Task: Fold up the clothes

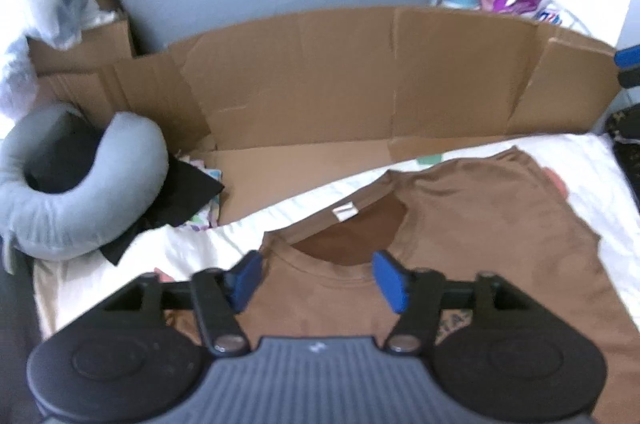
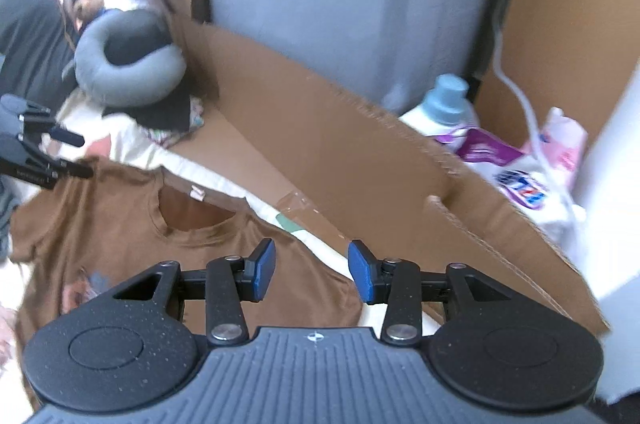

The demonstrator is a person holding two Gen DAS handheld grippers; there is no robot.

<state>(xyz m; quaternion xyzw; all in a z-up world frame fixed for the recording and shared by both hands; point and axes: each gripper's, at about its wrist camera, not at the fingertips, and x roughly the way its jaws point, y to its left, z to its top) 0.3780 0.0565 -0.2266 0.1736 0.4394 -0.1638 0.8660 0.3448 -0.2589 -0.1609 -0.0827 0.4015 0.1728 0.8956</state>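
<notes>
The brown T-shirt [image 1: 472, 232] lies spread flat, front up, on the white bedsheet [image 1: 588, 160], its collar [image 1: 344, 260] towards the far edge of the bed, where a wall of flattened cardboard [image 1: 360, 76] stands. A white neck label [image 1: 345, 212] shows inside the collar, and part of a print sits lower on the chest. Both sleeves look laid out to the sides; I see no fold in the cloth, though its hem is out of view.

Spread like this, it suits either a shirt laid out for folding or one opened out again, so I would only say what a good fold needs: take hold at a shoulder seam and the matching hem side, keep the cloth taut and low over the sheet, and lay the edge down parallel to the far side, so no ridge forms near the collar.

The left gripper [image 1: 318, 278] hovers just above the collar, jaws apart, holding nothing, pointed at the far edge. The right gripper [image 2: 311, 272] hangs over the shirt's right shoulder near the sheet's far edge, jaws likewise apart and empty.

Beyond, at the bed's far left corner, rests a grey neck pillow [image 1: 80, 192]; behind the cardboard stands a detergent bottle [image 2: 444, 108].
</notes>
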